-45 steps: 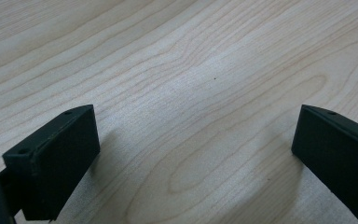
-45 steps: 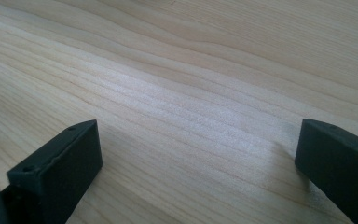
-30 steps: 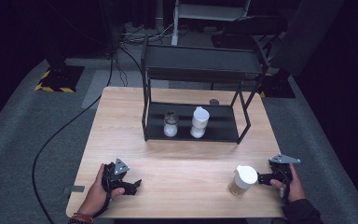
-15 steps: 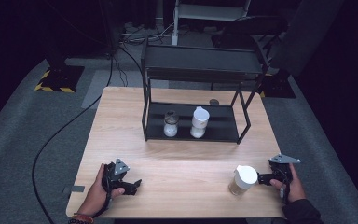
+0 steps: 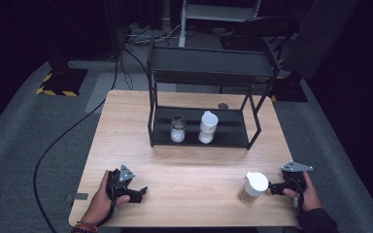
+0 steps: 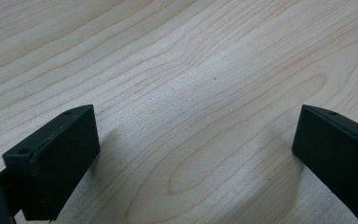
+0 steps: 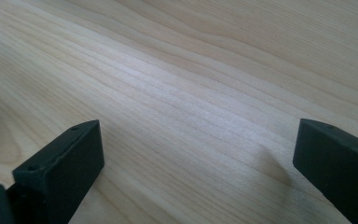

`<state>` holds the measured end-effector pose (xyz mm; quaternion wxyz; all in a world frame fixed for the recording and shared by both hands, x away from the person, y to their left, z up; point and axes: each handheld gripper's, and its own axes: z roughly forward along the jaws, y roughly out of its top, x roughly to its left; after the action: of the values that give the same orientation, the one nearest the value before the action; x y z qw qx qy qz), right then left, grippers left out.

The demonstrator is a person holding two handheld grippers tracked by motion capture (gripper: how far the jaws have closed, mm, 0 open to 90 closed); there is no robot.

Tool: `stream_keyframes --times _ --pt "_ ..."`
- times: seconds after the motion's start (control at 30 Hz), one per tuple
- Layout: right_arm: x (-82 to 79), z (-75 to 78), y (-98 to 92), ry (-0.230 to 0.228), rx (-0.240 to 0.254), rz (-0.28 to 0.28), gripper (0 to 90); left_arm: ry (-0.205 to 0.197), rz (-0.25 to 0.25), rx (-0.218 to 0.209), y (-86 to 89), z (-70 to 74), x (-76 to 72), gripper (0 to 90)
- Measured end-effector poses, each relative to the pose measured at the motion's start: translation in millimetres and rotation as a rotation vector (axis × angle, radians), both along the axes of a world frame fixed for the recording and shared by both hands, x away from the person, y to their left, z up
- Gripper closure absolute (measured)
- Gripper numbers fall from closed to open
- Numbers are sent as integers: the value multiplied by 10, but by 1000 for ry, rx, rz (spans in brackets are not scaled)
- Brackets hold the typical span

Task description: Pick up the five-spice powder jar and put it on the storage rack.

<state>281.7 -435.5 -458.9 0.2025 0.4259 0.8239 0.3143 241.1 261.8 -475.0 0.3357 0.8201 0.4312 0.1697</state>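
In the lower right of the high view, a white-lidded jar (image 5: 252, 188) stood on the wooden table (image 5: 194, 160), just left of the right claw (image 5: 274, 188), which pointed at it without clasping it. In the right gripper view its jaws stood wide apart over bare wood. The left claw (image 5: 140, 192) rested in the lower left of the high view, well apart from that jar, its jaws likewise spread with nothing between them. I counted three jars: this one, plus a clear-topped jar (image 5: 177, 128) and a white-capped jar (image 5: 208, 127) side by side on the bottom of the one black rack (image 5: 204, 73) at the centre.
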Motion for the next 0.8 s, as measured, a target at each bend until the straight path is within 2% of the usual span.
stream_keyframes --times 0.33,0.6,0.8 --pt "-43 204 99 0 -83 137 18 1 0 0 1 1 1 6" --pt "-87 264 128 13 -118 212 18 1 0 0 1 1 2 6" --pt "-139 310 124 13 -113 250 18 1 0 0 0 2 1 6"
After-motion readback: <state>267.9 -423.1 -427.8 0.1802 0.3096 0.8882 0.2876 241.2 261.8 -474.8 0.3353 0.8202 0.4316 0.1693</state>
